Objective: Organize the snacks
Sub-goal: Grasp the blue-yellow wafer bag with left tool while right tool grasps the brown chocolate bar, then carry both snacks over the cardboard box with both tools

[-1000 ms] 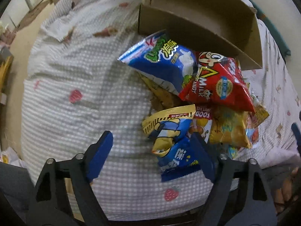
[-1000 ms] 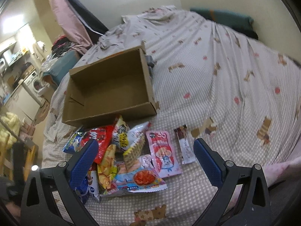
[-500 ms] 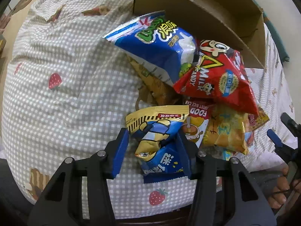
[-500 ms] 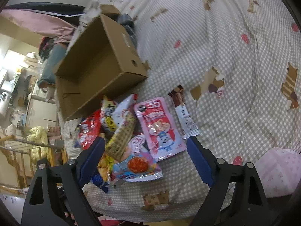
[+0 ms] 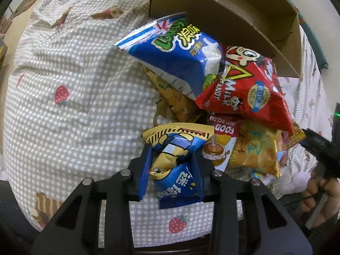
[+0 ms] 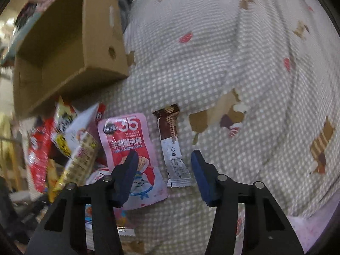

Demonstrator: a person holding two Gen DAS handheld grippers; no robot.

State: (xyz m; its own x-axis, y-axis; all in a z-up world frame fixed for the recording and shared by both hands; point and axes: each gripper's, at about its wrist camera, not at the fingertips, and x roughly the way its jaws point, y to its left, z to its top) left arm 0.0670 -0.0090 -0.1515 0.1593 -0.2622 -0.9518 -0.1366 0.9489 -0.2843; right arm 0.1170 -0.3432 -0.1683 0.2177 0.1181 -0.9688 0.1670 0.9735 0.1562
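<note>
While a second ago wide open, left gripper (image 5: 173,165) now clamped on blue packet (image 5: 176,170) at pile's near edge. Right gripper (image 6: 163,170) narrowed, straddling brown bar (image 6: 173,146), not yet pinching. Beyond, box (image 5: 223,6) waiting, apparently empty.

The bedspread (image 5: 85,97) is that grey-and-white gingham kind, printed with little strawberries and brown bear-looking shapes. At the bedspread's far right edge in the left wrist view there's a dark green strip (image 5: 318,48). The right wrist view shows something pink (image 6: 314,233) bunched at the bedspread's lower right corner.
</note>
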